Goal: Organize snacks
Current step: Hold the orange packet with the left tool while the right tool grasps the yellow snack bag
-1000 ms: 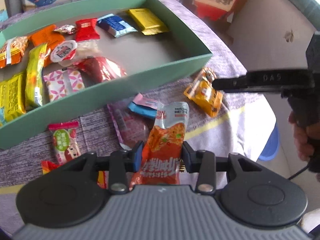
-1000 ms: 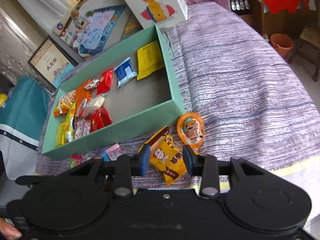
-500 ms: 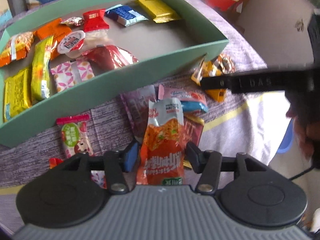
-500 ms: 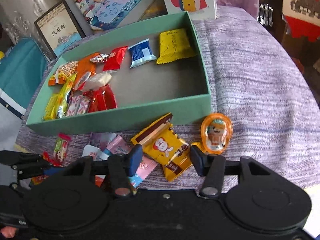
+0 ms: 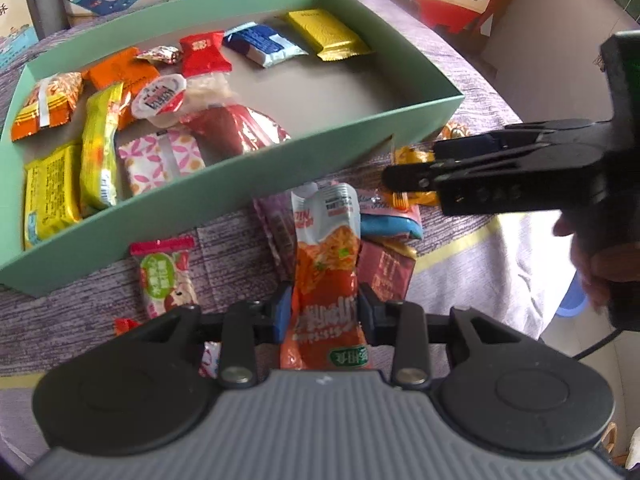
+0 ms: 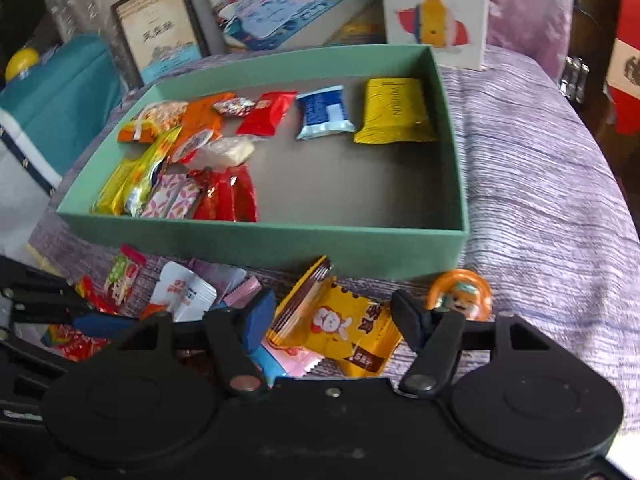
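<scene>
The left hand-held gripper [image 5: 325,312] has just closed on the tall orange-red foil snack pouch [image 5: 326,280] before the shallow mint-green cardboard box [image 5: 224,204]; the right hand-held gripper [image 6: 334,322], jaws just widening, straddles a yellow snack packet [image 6: 344,328] without touching.

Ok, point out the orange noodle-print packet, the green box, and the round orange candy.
orange noodle-print packet [image 5: 326,264]: left wrist view, printed middle.
green box [image 6: 280,242]: right wrist view, near wall.
round orange candy [image 6: 460,298]: right wrist view, its centre.

Orange noodle packet [image 5: 326,276] outside green box [image 5: 248,196]
</scene>
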